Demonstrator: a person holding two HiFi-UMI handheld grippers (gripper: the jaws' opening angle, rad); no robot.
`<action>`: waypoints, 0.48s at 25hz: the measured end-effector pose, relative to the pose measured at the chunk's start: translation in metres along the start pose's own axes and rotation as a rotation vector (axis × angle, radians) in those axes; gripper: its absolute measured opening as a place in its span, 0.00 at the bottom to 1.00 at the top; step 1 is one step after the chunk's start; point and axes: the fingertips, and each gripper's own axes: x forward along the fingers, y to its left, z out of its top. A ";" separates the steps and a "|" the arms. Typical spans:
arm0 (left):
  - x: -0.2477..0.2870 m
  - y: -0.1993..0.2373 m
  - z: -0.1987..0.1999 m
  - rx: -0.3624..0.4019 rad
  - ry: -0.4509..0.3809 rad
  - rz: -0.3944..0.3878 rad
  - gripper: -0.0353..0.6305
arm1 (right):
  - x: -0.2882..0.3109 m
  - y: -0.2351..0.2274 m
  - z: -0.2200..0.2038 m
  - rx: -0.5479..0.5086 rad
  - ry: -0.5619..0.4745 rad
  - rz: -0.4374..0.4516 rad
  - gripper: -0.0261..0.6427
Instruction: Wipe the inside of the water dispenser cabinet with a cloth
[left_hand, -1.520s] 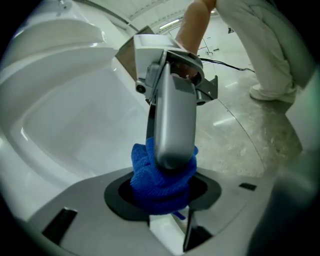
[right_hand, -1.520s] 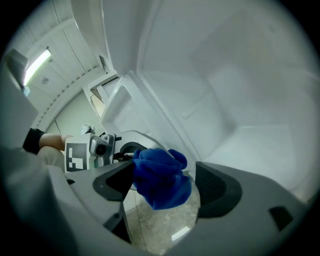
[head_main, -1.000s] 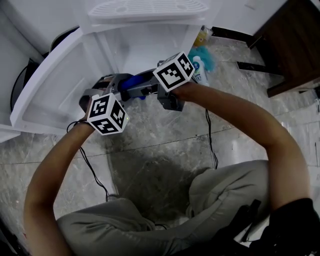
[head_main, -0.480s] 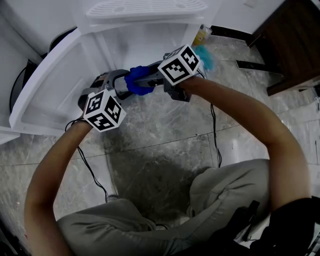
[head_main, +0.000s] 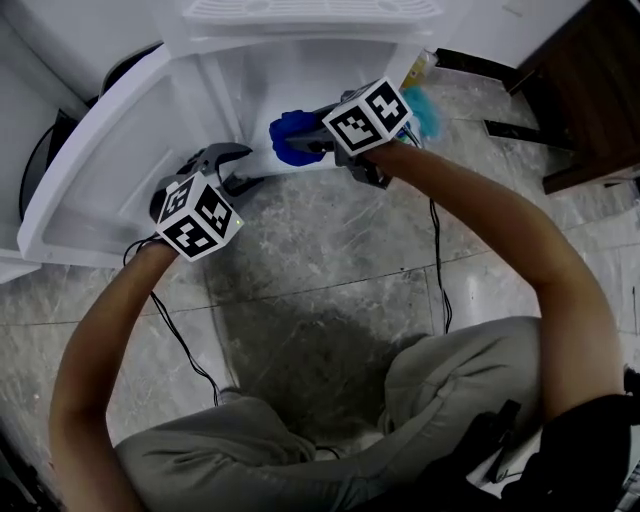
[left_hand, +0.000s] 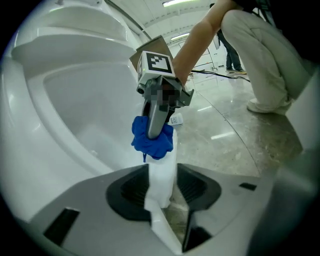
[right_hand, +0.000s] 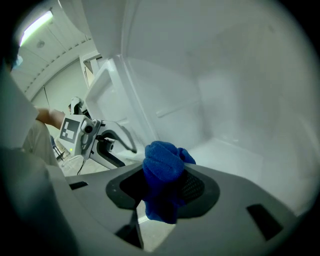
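Marble floor (head_main: 330, 290), white cabinet (head_main: 300, 70) standing open. Right gripper (head_main: 308, 145), jaws just closing, clamping blue cloth (right_hand: 161, 167) at cabinet mouth. Left gripper (left_hand: 163, 190), jaws just narrowing, gaping, gripping nothing, cabinet edge showing between. Wiping beginning; next calling for pressing cloth onto inner wall.

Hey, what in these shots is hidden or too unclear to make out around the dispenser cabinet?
Cabinet ceiling and upper back: head view, hidden under the dispenser's drip tray.
Bottle beside the cabinet: head view, label too small and dim.
Cloth: right gripper view, bunched, its lower end in shadow.
Stains on the inner walls: every view, too dim and blurred to tell.
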 end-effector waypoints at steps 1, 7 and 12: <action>0.000 -0.004 -0.003 -0.004 0.002 -0.010 0.21 | 0.002 -0.003 0.003 -0.015 -0.007 -0.021 0.25; 0.005 -0.032 -0.008 -0.050 -0.016 -0.139 0.06 | 0.024 -0.015 0.026 -0.245 -0.023 -0.176 0.25; 0.008 -0.052 -0.021 -0.132 -0.010 -0.252 0.06 | 0.057 -0.038 0.034 -0.449 0.044 -0.321 0.25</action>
